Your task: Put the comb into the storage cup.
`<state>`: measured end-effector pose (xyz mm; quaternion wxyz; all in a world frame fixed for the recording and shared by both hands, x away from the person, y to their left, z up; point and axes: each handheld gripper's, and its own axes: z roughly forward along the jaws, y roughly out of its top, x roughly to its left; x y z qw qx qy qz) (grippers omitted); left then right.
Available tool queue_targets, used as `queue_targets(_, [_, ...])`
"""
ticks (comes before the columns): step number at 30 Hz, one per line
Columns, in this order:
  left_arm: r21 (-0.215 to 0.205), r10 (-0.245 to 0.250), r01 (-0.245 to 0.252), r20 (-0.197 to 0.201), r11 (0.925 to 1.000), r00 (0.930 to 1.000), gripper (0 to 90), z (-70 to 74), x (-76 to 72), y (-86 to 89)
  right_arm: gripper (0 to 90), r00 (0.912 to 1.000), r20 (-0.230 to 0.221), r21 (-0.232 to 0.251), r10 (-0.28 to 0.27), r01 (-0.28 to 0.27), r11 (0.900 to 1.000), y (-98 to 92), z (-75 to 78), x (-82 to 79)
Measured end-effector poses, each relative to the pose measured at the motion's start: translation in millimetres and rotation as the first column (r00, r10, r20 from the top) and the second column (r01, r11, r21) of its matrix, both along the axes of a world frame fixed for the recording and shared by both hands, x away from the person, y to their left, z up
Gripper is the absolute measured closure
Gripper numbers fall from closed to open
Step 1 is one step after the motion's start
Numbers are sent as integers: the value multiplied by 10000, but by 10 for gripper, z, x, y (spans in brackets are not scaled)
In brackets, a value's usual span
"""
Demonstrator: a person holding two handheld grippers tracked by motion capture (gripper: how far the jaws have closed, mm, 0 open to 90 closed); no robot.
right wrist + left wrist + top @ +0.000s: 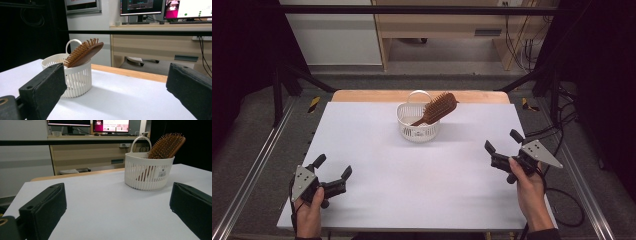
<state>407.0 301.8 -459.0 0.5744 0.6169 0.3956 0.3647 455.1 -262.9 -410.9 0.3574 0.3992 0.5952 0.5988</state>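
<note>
Brush (439, 107) in basket (417, 128), handle down, head leaning over rim, far-centre of counter (412, 185). L gripper (333, 171) and R gripper (502, 145) both wide, empty, well apart from basket. Stowing looks done; nothing left but idle.

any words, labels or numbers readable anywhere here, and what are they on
No text can be read here.
Label on the white basket: a small sticker with dark print, too small and blurred to read.
Monitors behind the table: windows and coloured panels show, but any text is too blurred to read.
Wooden hairbrush standing in the basket: no marking visible.
</note>
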Motion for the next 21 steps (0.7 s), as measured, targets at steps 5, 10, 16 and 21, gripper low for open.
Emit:
queue_targets(5, [-120,-225,225,-25,9997,9997,11,-10,-77,-17,27,10000,2,175,-35,35,9998,-30,-51,-50])
queue_targets(10, [-224,-229,229,8,9995,9997,10,-5,-97,1,31,9999,67,238,-75,74,9997,-78,-99,-95])
queue_targets(16, [-274,-273,273,12,9993,9996,10,-8,-103,0,25,9999,-81,146,-106,107,9998,-118,-201,-147])
queue_targets(21, [-190,-312,311,-40,9993,9995,10,-12,-95,-3,33,9999,-94,-52,46,-46,10000,-118,-262,-195])
